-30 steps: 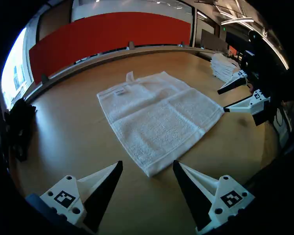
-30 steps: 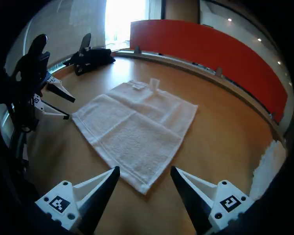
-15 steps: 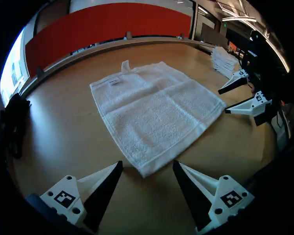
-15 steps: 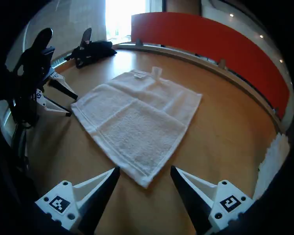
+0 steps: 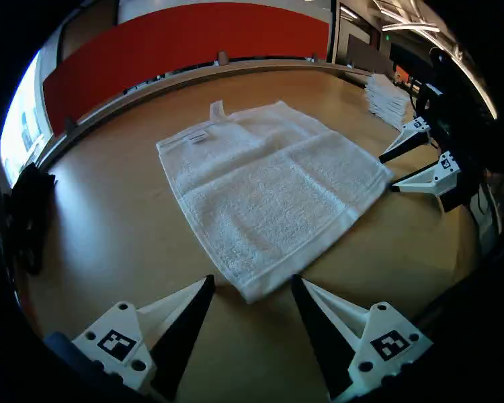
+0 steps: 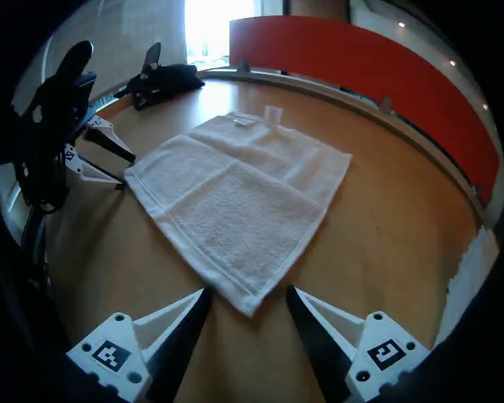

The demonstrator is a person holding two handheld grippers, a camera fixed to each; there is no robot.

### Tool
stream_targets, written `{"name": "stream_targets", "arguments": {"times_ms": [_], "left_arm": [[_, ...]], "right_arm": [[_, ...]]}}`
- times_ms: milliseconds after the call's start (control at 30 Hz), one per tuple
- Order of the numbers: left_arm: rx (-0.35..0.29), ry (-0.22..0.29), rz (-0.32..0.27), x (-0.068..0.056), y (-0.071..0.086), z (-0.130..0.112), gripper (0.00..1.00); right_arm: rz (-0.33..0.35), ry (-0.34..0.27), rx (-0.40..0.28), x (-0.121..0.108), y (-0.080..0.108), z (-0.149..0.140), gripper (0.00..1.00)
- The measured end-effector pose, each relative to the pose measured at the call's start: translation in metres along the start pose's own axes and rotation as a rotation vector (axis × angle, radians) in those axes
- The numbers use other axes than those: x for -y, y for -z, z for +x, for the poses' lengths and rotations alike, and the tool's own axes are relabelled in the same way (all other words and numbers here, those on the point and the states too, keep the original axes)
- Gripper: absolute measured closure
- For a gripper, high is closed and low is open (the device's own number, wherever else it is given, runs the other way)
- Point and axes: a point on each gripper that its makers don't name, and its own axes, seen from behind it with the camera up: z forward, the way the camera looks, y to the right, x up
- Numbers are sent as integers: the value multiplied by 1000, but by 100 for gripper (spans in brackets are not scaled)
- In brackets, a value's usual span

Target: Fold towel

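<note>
The towel lies flat on the tabletop. We hold the left gripper low, jaws apart around one corner; the right gripper, jaws likewise apart, flanks the neighbouring corner.

Towel of rough, nubby white terry cloth; table of smooth wood, softly glossy finish

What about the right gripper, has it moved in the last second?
Yes: the right gripper has edged closer to the towel, which looms larger, its near corner between the fingers.
</note>
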Motion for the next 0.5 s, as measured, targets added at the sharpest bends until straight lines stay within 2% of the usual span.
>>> {"name": "stream_targets", "arguments": {"times_ms": [167,300,433,500], "left_arm": [[7,-2,4,0,0,-1,27],[9,-2,5,-2,0,-2,36],[11,-1,5,-4,0,-2,48],[13,0,7,-4,-1,-1,60]], "right_arm": [[7,7,0,2,0,0,30],[10,7,4,3,-1,1,43],[13,9,8,4,-1,1,53],[15,11,10,4,-1,1,61]]}}
